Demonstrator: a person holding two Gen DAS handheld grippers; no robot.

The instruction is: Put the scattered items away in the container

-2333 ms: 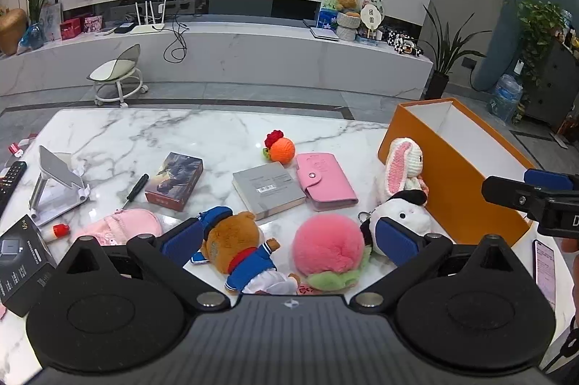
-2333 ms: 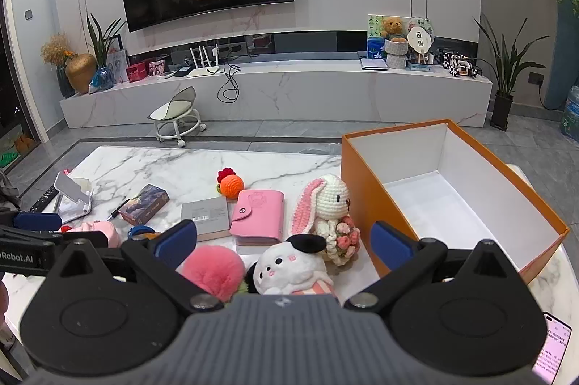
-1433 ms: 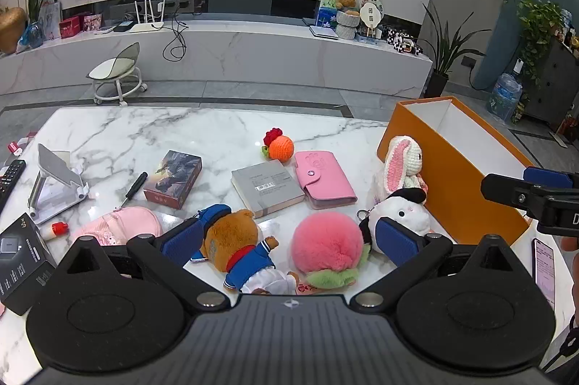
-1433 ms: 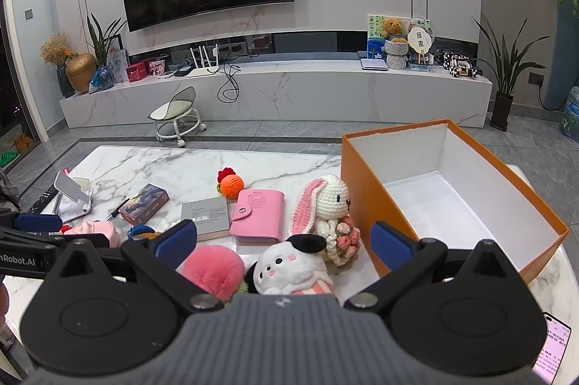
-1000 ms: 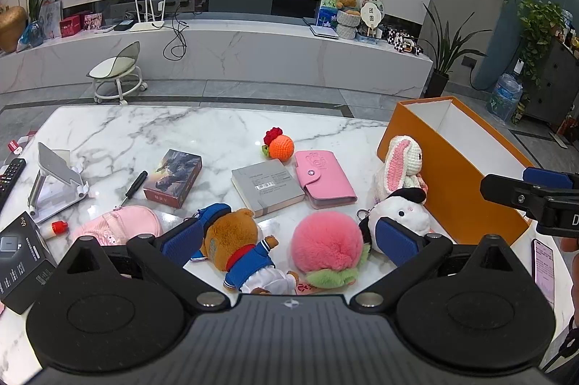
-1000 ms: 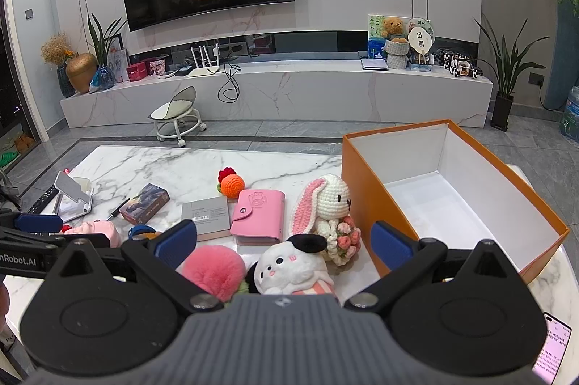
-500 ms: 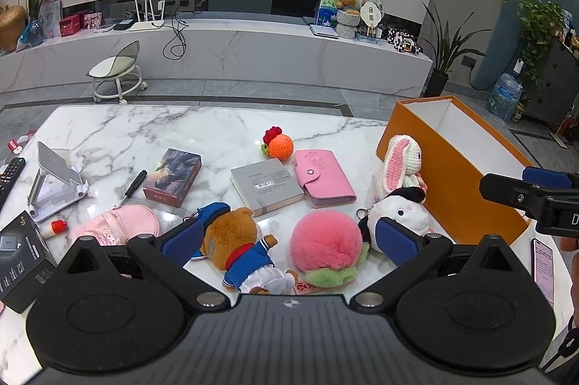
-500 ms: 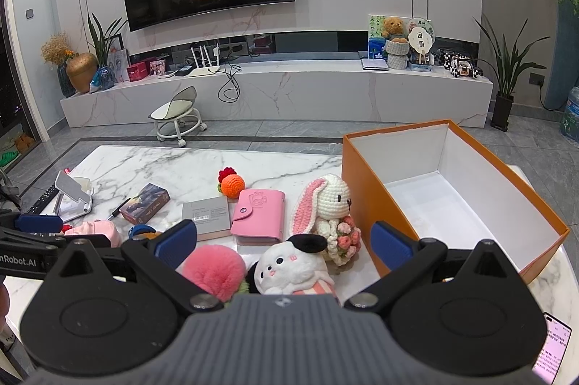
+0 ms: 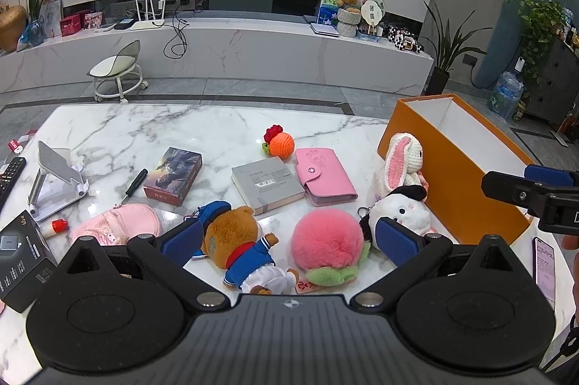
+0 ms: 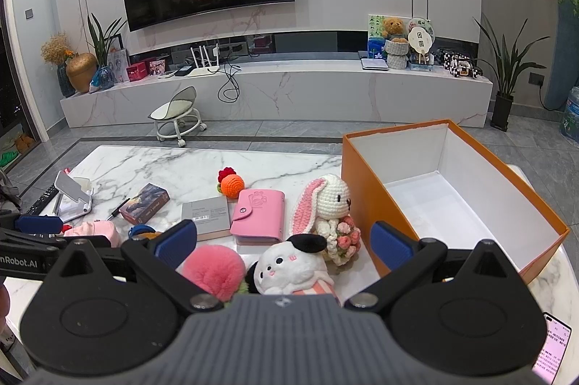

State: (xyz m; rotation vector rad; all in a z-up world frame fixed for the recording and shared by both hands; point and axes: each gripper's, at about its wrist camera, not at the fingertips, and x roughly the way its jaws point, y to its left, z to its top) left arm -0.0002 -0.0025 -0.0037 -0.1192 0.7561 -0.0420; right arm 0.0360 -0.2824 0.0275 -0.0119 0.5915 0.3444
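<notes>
Right now my left gripper (image 9: 287, 238) sits with its jaws spread wide, blue pads apart and gripping nothing; the brown bear plush (image 9: 240, 245) in its blue jacket and the fluffy pink peach plush (image 9: 327, 249) lie on the table between and just beyond the pads, though I cannot tell whether either pad touches them. My right gripper (image 10: 284, 242) is likewise wide open and empty, hovering over the white plush (image 10: 289, 267) with the black cap, a soft rounded toy lying next to the peach. Just past that, I see the crocheted rabbit (image 10: 327, 207), knitted white yarn with pink-lined ears and a bunch of yarn flowers, standing upright against the orange wall of the container (image 10: 365, 175). That container is a rigid rectangular box, orange outside and white inside, open at the top, with nothing visible inside, on the right side of the marble table (image 9: 152, 128). In the middle distance lie a glossy pink wallet (image 9: 324, 175) with a snap flap, a flat grey box (image 9: 266, 184) beside it, and a small round crocheted orange (image 9: 280, 143) with a red tuft. Further left I make out a printed card box (image 9: 173, 176), a slim screwdriver (image 9: 134, 182), a soft pink pouch (image 9: 115, 227), a black carton (image 9: 21, 256) and a folding metal stand (image 9: 56, 177). A phone (image 10: 550, 350) lies lit at the near right corner.
</notes>
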